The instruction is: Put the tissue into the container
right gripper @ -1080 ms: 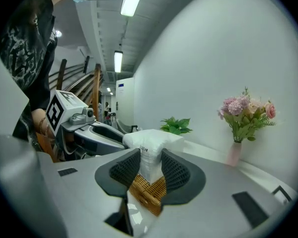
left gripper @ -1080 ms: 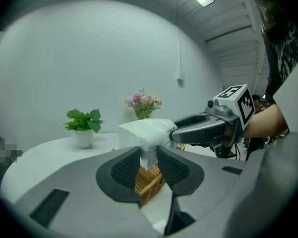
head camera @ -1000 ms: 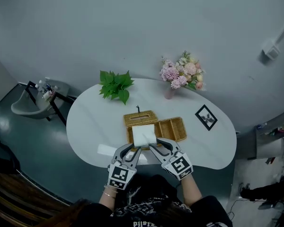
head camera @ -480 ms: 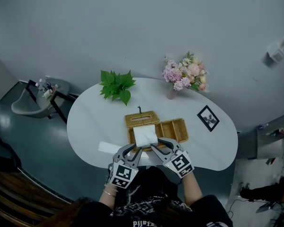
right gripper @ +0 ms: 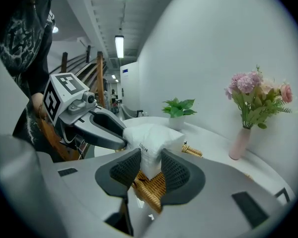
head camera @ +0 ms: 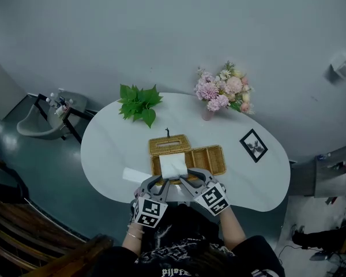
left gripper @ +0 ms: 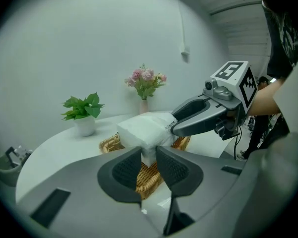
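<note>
1. Left gripper (head camera: 162,180): my jaws have just been closing and the pads now pinch the near left corner of the tissue (head camera: 173,164). In the left gripper view, the white pack sits squeezed between both pads.
2. Tissue: it hangs between my 2 grippers, over the left part of the container (head camera: 210,157). I judge that it does not yet rest inside, as wicker shows below the pack in both gripper views.
3. Right gripper (head camera: 183,180): clamped on the near right corner of the pack, with the pads pressing into the wrapper.
4. Container: an open wicker tray on the table (head camera: 112,146); its right part shows bare.
5. Change: compared with 1 second ago, both grippers have tipped down and the pack sits lower over the tray.
6. Meaning: the transfer looks nearly done. What remains is to lower the pack until it seats, then release both grips together.
</note>
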The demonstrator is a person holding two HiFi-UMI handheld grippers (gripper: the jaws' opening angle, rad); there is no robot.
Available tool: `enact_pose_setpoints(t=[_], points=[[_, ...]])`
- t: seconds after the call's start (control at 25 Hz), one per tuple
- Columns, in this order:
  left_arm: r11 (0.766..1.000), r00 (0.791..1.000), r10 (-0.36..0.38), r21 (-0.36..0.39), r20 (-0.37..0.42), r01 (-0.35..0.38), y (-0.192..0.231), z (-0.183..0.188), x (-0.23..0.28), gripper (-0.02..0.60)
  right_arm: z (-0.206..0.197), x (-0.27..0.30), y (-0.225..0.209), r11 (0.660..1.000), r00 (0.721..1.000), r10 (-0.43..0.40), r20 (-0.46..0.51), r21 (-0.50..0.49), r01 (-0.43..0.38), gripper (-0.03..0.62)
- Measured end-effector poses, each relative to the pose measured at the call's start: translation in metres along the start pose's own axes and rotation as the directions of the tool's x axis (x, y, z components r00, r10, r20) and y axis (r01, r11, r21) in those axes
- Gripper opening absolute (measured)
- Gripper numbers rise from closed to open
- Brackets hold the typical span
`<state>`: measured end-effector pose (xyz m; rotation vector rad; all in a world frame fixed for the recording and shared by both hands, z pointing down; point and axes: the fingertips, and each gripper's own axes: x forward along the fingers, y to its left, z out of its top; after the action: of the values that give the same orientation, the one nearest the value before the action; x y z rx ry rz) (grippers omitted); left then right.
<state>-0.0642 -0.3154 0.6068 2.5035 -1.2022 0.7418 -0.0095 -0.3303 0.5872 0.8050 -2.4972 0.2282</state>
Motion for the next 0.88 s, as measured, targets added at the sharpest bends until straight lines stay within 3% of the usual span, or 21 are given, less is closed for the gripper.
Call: enact_pose_setpoints(t=[0.64,0.88], points=[[1.0,0.991,-0.009,-0.023,-0.131,0.006,0.001,-0.014,0.014,0.107,-0.022,0.012,-0.005,0.995,0.984,0.091,-0.151,0.04,-0.086,0.143],[1.0,0.984,-0.008,-0.01,-0.177,0.007,0.003,-0.016,0.019,0.107,-0.028,0.016,-0.009,0.995,0.976,0.094,-0.198,0.064,-0.083,0.141]])
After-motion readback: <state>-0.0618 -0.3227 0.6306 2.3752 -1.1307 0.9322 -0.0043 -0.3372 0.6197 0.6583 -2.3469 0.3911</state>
